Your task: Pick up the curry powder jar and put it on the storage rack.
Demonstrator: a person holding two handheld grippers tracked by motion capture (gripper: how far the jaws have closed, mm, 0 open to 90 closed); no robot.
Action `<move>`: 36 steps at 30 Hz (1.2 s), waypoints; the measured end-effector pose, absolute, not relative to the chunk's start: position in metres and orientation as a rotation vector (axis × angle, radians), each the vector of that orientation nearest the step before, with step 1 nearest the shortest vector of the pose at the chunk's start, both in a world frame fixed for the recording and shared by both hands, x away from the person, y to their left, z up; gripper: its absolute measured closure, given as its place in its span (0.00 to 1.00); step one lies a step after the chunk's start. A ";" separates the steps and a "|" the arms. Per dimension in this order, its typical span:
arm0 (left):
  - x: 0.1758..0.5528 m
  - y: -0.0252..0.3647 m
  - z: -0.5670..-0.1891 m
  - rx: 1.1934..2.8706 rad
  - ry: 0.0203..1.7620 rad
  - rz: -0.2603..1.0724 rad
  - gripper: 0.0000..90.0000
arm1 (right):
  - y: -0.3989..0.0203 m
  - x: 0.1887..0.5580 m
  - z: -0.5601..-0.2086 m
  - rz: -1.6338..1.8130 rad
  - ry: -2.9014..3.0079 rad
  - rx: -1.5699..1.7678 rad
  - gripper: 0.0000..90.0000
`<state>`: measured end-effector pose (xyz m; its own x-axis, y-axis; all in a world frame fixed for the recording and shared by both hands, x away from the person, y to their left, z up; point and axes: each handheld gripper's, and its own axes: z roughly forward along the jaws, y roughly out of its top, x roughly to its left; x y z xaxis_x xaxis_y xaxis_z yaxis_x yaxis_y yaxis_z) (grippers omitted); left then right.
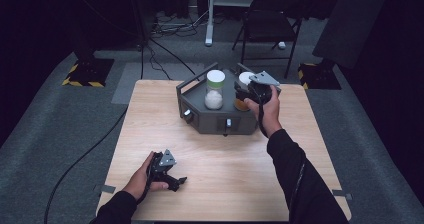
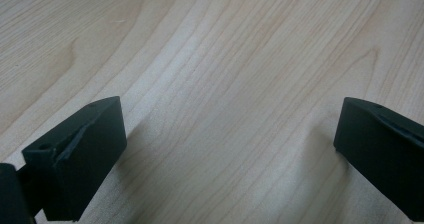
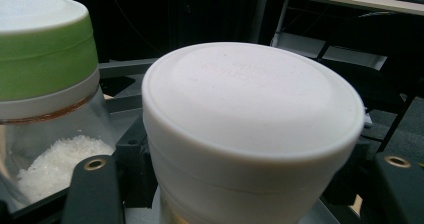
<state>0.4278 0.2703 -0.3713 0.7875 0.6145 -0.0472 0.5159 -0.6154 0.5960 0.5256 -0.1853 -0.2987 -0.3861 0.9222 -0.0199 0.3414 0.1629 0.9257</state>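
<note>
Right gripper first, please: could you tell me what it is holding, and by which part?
The right gripper grips the white-lidded jar by its sides, just below the lid.

Black long sleeves (image 1: pixel 300 179); black grippers, grey triangular plate (image 1: pixel 263 77), seemingly brass screws (image 3: pixel 397 161) in fingers.

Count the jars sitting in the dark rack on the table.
2. The green-banded jar with white grains stands in the rack toward its left. The white-lidded jar stands at its right, between the jaws of the right gripper. None looks hidden.
</note>
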 end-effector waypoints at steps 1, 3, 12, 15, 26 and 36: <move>0.428 0.270 -0.371 2.370 0.837 0.214 0.00 | -0.185 0.526 -0.299 1.210 1.829 1.195 0.36; 0.428 0.270 -0.371 2.371 0.836 0.215 0.00 | -0.185 0.525 -0.299 1.211 1.833 1.187 0.36; 0.428 0.270 -0.371 2.370 0.836 0.215 0.00 | -0.187 0.525 -0.305 1.231 1.804 1.206 0.35; 0.428 0.270 -0.371 2.370 0.837 0.214 0.00 | -0.187 0.524 -0.307 1.232 1.796 1.206 0.34; 0.428 0.270 -0.371 2.370 0.836 0.214 0.00 | -0.189 0.521 -0.314 1.194 1.814 1.198 0.11; 0.428 0.270 -0.371 2.370 0.836 0.214 0.00 | -0.197 0.510 -0.315 1.152 1.848 1.157 0.06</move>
